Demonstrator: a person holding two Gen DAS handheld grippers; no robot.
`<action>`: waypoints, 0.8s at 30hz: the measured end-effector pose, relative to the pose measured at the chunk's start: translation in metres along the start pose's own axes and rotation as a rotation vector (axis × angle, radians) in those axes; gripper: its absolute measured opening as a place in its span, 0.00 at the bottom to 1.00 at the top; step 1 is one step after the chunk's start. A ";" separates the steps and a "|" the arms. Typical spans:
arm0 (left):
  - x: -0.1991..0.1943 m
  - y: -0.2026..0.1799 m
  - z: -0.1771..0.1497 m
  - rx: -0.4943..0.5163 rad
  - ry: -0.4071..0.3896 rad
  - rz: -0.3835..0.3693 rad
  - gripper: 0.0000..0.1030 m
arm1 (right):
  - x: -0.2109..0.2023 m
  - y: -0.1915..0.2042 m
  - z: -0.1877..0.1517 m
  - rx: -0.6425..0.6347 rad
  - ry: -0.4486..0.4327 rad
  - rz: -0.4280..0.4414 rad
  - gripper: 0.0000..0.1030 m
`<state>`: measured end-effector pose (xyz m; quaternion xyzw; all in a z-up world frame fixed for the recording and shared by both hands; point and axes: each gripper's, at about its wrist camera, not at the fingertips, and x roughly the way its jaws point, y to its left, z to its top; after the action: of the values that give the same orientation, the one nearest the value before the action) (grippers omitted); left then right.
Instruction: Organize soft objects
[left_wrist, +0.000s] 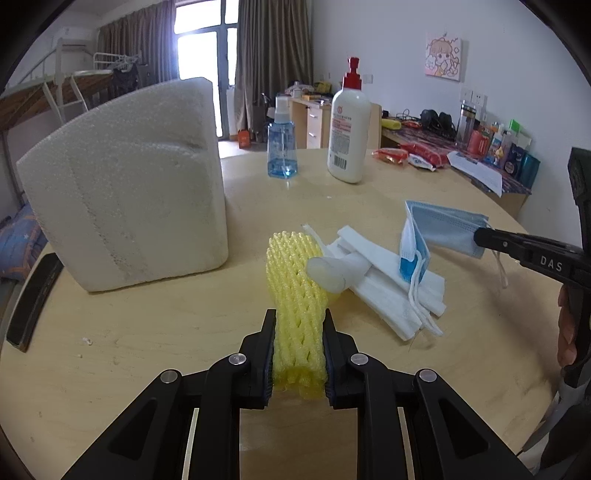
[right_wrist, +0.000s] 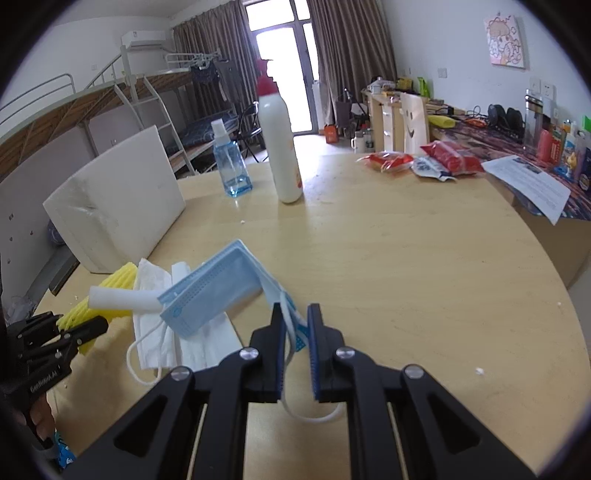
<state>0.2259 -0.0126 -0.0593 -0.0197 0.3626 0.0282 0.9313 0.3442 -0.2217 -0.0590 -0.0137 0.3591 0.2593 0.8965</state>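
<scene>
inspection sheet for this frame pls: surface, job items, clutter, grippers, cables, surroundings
Surface: round light wood table, a few white crumbs on it.
Job's things: yellow foam net, blue face mask, folded white tissues under the mask, small white foam roll lying across the net; white foam block at the left.
Clutter: blue spray bottle, white lotion bottle, red snack packets, printed sheet.
Grippers: left gripper shut on the net; right gripper shut on the mask's edge.
Cables: a few on the side desk, none on the table.
Surroundings: bunk bed, curtains, bright balcony door.
</scene>
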 end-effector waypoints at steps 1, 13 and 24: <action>-0.003 0.001 0.000 -0.002 -0.009 0.005 0.21 | -0.003 -0.001 -0.001 0.006 -0.003 -0.003 0.14; -0.032 0.014 0.006 -0.018 -0.088 0.023 0.21 | -0.017 -0.003 -0.010 -0.037 0.001 -0.077 0.29; -0.025 0.017 0.004 -0.035 -0.072 0.013 0.21 | 0.014 0.004 0.003 -0.111 0.045 -0.091 0.50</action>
<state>0.2094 0.0035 -0.0399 -0.0327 0.3284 0.0415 0.9431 0.3527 -0.2112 -0.0653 -0.0854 0.3633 0.2372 0.8969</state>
